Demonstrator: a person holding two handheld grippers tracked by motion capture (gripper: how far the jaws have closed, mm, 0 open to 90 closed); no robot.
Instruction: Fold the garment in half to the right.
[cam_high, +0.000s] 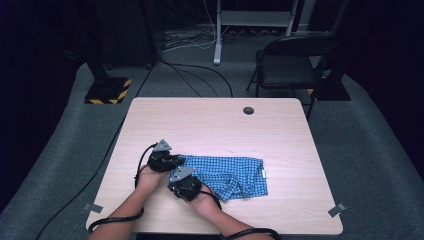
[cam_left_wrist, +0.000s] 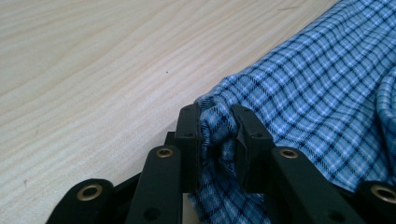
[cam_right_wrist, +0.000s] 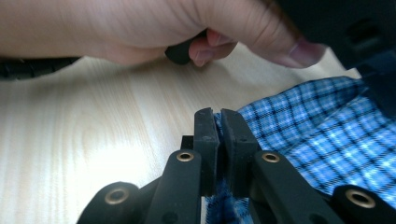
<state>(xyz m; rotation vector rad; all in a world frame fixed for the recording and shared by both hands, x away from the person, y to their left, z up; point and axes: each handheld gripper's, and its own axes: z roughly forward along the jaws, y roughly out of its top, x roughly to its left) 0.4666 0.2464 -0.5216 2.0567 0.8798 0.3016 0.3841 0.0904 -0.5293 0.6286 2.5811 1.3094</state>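
- The cloth (cam_high: 225, 175), a blue check garment, lies flat on the desk (cam_high: 210, 125), toward the near edge and a little right of centre.
- Both tools sit at its left end, side by side and nearly touching each other.
- Left tool (cam_left_wrist: 218, 122): jaws drawn close, a bunched fold of the cloth's edge pinched between the pads, which press on it.
- Right tool (cam_right_wrist: 219, 125): jaws almost fully together, with a thin strip of the cloth's edge caught in the slit between them.
- In the right gripper view the person's other hand (cam_right_wrist: 154, 28) shows just beyond the jaws, close over the desk.
- Risk, as I judge it: the right tool's bite looks shallow, right at the hem, so the cloth could slip free on a lift or pull.
- The left tool holds a thick wad, so it may carry more than one layer, and the cloth would then rise doubled instead of opening out.
- With the tools this close, their bodies could knock together if either turns.
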